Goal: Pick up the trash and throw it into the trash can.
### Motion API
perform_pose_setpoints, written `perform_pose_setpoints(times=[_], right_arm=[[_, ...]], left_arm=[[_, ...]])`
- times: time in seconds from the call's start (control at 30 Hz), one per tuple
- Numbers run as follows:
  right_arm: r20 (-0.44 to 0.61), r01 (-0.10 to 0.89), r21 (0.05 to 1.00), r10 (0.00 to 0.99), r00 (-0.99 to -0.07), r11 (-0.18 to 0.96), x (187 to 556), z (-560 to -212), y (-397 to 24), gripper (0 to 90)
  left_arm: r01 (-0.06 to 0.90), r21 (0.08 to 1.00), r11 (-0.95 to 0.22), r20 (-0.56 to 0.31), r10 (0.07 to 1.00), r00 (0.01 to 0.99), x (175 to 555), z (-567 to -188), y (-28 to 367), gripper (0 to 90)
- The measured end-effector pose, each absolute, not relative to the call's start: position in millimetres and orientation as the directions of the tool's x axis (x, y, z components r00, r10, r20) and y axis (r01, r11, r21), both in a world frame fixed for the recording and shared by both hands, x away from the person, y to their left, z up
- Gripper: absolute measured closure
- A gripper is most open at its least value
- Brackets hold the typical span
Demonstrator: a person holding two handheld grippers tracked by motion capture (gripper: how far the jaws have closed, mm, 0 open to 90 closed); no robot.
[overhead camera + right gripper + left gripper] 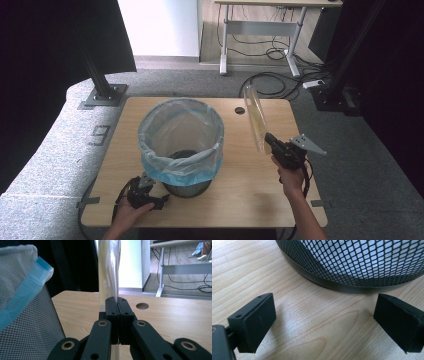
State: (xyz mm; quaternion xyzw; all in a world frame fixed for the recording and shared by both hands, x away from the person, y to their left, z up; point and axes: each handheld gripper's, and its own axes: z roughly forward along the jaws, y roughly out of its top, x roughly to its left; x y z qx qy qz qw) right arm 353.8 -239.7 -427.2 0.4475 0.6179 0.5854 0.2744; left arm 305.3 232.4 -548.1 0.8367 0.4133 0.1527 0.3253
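Note:
A black mesh waste bin (186, 186) lined with a clear, blue-edged bag (180, 135) stands in the middle of the wooden table (240, 185). My left gripper (147, 182) rests low on the table at the bin's near left foot, jaws wide open and empty; the mesh wall (362, 262) curves just ahead of its fingers (254, 320). My right gripper (268, 138) is held above the table's right side, shut on a long clear plastic wrapper (255, 117) with a yellowish tint. The wrapper (108, 270) rises upright from the closed jaws (117, 305).
A round cable hole (240, 110) sits near the table's far edge. Beyond the table are a grey carpet, a desk frame (260, 30) with loose cables, and black stands on both sides. The bin's lined rim (22, 282) is close to the left of my right gripper.

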Motion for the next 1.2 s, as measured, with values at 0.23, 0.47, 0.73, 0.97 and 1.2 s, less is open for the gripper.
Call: perform_pose_setpoints(times=[0.23,0.47,0.73,0.97,1.2], right_arm=[[0.177,0.197,0.976,0.866,-0.467,-0.093,348.5,-414.4,-238.5,88.5],[0.174,0.167,0.98,0.86,-0.479,-0.105,343.5,-403.5,-238.7,88.6],[0.169,0.145,0.983,0.853,-0.494,-0.111,338.2,-394.7,-238.0,88.5],[0.156,0.122,0.987,0.845,-0.511,-0.109,332.9,-386.6,-233.2,88.5],[0.148,0.101,0.989,0.839,-0.523,-0.112,329.2,-380.9,-228.2,88.5]], left_arm=[[0.592,0.671,-0.448,-0.012,0.791,0.612,305.4,-548.1,232.0,4.0],[0.591,0.671,-0.448,-0.012,0.79,0.613,305.5,-548.1,231.7,4.0],[0.591,0.671,-0.448,-0.012,0.79,0.612,305.5,-548.2,231.6,4.0],[0.591,0.671,-0.448,-0.012,0.79,0.613,305.5,-548.1,231.6,4.0],[0.591,0.671,-0.448,-0.012,0.79,0.612,305.5,-548.1,231.6,4.0]])
